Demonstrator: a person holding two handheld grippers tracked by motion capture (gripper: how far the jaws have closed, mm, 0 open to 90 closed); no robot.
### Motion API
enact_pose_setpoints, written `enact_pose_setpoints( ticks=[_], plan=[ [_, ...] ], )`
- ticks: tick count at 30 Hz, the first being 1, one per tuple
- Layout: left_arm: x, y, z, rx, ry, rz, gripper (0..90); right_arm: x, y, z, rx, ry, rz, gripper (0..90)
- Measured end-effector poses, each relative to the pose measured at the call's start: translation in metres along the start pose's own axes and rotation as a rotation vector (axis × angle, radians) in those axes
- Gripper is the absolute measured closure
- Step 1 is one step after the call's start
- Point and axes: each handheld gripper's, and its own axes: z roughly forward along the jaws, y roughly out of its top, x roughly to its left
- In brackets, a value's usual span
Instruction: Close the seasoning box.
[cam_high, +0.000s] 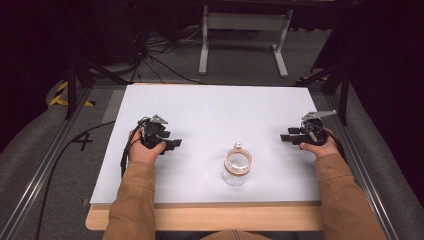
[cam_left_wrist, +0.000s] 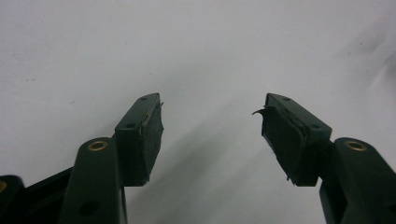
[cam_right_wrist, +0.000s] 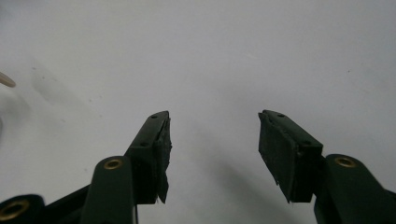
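- Near the front edge of the table (cam_high: 210, 107), a little right of centre, stands a clear jar (cam_high: 237, 170) with a wood-coloured ring round its mouth and a small knob at its far rim.
- It looks like glass: stiff, smooth, likely slippery and breakable, moderately heavy.
- Best hold, I judge, is across the body just under the ring.
- Left gripper (cam_high: 172, 144) and right gripper (cam_high: 286, 137) rest well apart from it, jaws wide open, holding nothing.

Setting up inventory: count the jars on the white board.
1. A clear glass jar with a tan rim stands near the board's front edge, between the left tongs and right tongs, touching neither.
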Motion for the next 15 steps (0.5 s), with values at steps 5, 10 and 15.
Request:
enact_pose_setpoints(
  ticks=[5,10,15],
  plan=[
    [0.002,-0.004,0.004,0.017,0.007,0.001,38.3,-0.001,-0.005,0.011,0.033,-0.007,-0.025,43.5],
    [0.002,-0.005,0.005,0.019,0.008,0.001,37.9,0.001,-0.005,0.015,0.036,0.001,-0.044,42.7],
    [0.001,-0.004,0.004,0.011,0.010,0.009,37.7,0.003,-0.004,0.014,0.028,0.003,-0.043,42.6]
  ],
)
